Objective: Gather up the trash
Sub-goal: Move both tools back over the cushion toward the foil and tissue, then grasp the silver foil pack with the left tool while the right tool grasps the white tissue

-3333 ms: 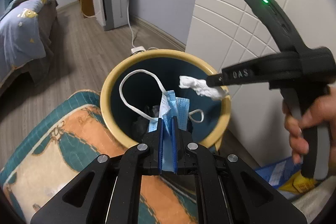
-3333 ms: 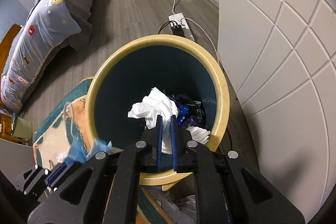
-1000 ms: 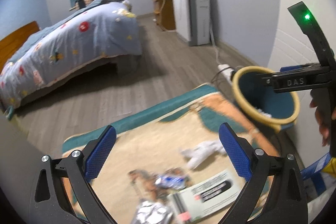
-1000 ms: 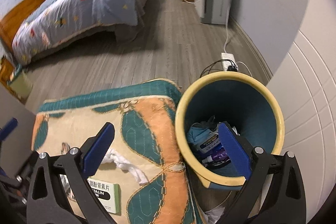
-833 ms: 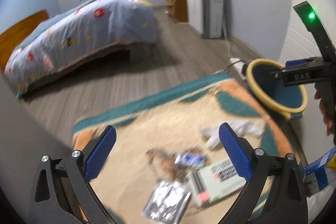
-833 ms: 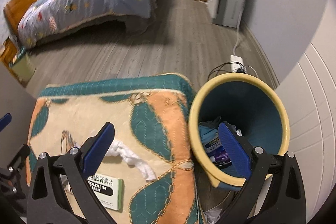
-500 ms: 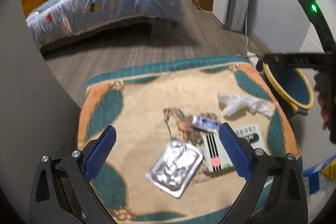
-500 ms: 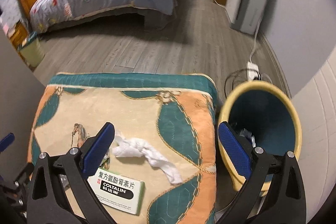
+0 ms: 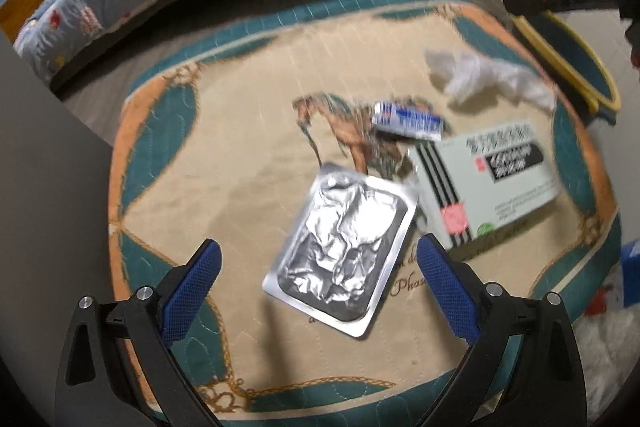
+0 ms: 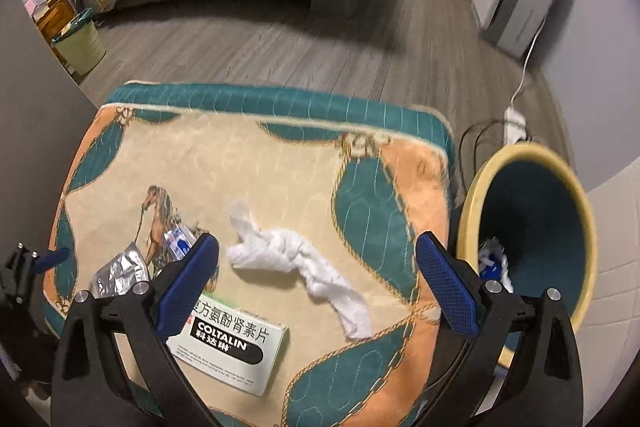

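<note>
Bedroom cushion [image 10: 256, 163] holds a tissue [image 10: 296, 259] and medicine box [image 10: 232, 351]; beside it, a bin [image 10: 472, 211] contains wrappers [image 10: 494, 261]. Both claws, left gripper [image 9: 318, 283] and right gripper [image 10: 318, 283], gape empty.

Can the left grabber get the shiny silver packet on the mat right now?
Probably yes. The left gripper is open wide and the silver packet lies flat on the mat, right between its fingers. Nothing covers it; the medicine box sits just beside it.

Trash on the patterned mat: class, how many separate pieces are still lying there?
4. A crumpled white tissue nearest the bin, a medicine box at the near edge, a silver blister pack and a small blue-and-white wrapper by the horse print. Others could be hidden.
</note>
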The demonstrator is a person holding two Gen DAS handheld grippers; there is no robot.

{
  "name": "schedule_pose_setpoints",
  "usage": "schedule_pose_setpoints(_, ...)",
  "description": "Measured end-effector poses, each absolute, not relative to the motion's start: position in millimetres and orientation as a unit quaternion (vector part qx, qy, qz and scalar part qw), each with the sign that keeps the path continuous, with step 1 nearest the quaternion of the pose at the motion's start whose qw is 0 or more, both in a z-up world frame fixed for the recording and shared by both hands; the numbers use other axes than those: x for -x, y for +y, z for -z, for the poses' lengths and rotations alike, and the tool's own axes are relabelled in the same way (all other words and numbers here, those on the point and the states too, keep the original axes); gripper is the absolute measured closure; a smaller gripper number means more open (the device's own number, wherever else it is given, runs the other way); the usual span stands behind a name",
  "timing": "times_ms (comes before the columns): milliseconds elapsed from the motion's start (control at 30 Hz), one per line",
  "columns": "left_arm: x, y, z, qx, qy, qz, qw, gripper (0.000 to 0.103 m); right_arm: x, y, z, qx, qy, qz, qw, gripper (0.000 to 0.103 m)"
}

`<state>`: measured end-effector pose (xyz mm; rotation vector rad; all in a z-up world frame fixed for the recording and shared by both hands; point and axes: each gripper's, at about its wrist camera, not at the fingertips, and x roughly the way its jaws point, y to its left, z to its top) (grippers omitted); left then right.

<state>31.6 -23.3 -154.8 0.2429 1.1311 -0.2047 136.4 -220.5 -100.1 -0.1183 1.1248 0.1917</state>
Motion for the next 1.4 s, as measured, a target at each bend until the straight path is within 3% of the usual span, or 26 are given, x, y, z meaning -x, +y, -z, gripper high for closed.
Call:
schedule_pose_setpoints(233,-32.9,-27.9,179.5,-0.153,0.561,0.099,0.807,0.006,-136.6,-224.2,117.9,0.086,0.552,-0.082,0.825,0.006)
schedule_pose_setpoints(533,-49.9,-4.8,182.5,-0.106,0.566,0.078,0.814,0.006,-137.9,-228.4,145.8,0.096,0.585,-0.078,0.802,0.006)
schedule_pose_setpoints(667,-63.7,9.0,183.2,-0.083,0.566,0.060,0.818,0.006,-139.0,-215.7,161.5,0.126,0.598,-0.084,0.787,0.012)
schedule_pose_setpoints(900,-67.9,28.7,181.7,-0.023,0.567,0.070,0.820,0.022,-149.7,-194.9,182.7,0.149,0.608,-0.084,0.776,0.024)
schedule_pose_setpoints(1000,-67.0,27.8,179.6,-0.036,0.562,0.069,0.823,0.034,-154.7,-187.3,185.4,0.155,0.601,-0.082,0.780,0.027)
schedule_pose_setpoints(1133,-65.6,19.6,175.2,-0.041,0.559,0.076,0.825,0.035,-159.2,-176.9,181.8,0.178,0.582,-0.084,0.789,0.028)
schedule_pose_setpoints(1200,-65.8,17.2,177.2,-0.051,0.559,0.077,0.824,0.035,-157.8,-172.6,183.4,0.175,0.589,-0.106,0.782,0.046)
schedule_pose_setpoints(1267,-64.9,8.7,175.3,-0.060,0.557,0.080,0.825,0.035,-159.2,-174.9,180.0,0.146,0.597,-0.121,0.780,0.073)
schedule_pose_setpoints(1400,-65.6,9.1,172.3,-0.059,0.549,0.080,0.830,0.035,-161.3,-189.3,169.2,0.104,0.594,-0.118,0.789,0.078)
